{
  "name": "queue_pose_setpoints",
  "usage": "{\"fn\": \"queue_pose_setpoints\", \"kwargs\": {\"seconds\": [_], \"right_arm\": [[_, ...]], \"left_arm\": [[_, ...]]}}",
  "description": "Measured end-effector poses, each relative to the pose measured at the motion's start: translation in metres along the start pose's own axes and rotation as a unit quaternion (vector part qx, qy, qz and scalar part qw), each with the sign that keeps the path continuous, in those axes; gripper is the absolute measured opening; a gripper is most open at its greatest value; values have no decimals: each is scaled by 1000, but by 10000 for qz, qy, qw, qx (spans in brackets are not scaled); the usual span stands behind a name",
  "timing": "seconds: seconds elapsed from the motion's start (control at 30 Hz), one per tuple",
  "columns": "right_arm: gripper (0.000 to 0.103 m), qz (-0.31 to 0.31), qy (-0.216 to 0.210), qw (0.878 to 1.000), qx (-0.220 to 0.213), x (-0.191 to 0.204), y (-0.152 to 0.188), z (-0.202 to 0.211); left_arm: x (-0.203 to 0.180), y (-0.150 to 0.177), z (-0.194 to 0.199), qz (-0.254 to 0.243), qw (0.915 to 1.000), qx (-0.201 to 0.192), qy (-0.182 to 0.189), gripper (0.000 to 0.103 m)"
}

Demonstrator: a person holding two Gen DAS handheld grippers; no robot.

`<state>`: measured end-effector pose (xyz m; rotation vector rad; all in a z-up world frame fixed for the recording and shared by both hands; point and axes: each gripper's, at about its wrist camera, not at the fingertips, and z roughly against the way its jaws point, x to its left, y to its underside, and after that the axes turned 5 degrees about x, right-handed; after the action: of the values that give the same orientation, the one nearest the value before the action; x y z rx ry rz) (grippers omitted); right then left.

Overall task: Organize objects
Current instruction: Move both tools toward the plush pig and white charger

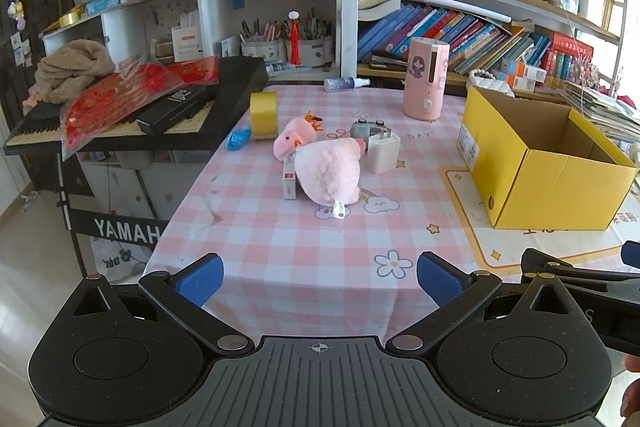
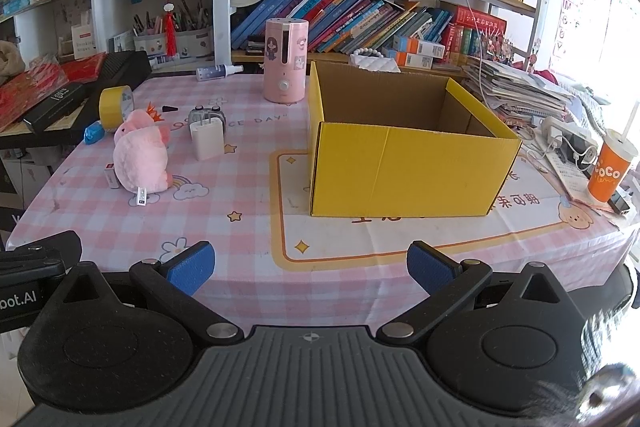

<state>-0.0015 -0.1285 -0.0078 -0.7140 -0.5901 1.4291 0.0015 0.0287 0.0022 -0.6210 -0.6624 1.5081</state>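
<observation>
Left wrist view: both grippers wide open and empty over the near table edge.
Left gripper [image 1: 319,277] and right gripper [image 2: 310,267] grip nothing. Pink plush toy [image 1: 320,167] lies mid-table, white charger [image 1: 383,153] just beside it, yellow tape roll [image 1: 264,113] behind. Open yellow box [image 2: 404,171] stands to the toy's right, well apart.

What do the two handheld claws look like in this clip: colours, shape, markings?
Both match: the left claw and right claw have matte black bodies with ribbed grey centre plates, a small crosshair mark, round black side discs and silver pivot pins. Angled black link arms carry textured blue pads. No cables show.
</observation>
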Motion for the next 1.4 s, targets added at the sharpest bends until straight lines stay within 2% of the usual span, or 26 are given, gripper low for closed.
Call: {"fn": "queue_pose_setpoints", "kwargs": {"seconds": [0.73,1.23,1.4], "right_arm": [[103,22,-53,10000,-13,9,-5,0],[103,151,-429,9990,-37,23,-15,-18],[100,218,-670,9974,-173,30,-30,-32]], "left_arm": [[6,-3,-2,65,9999,-49,-62,103],[22,-8,-16,136,9998,29,-105,103],[30,-16,-27,282,9996,3,44,103]]}}
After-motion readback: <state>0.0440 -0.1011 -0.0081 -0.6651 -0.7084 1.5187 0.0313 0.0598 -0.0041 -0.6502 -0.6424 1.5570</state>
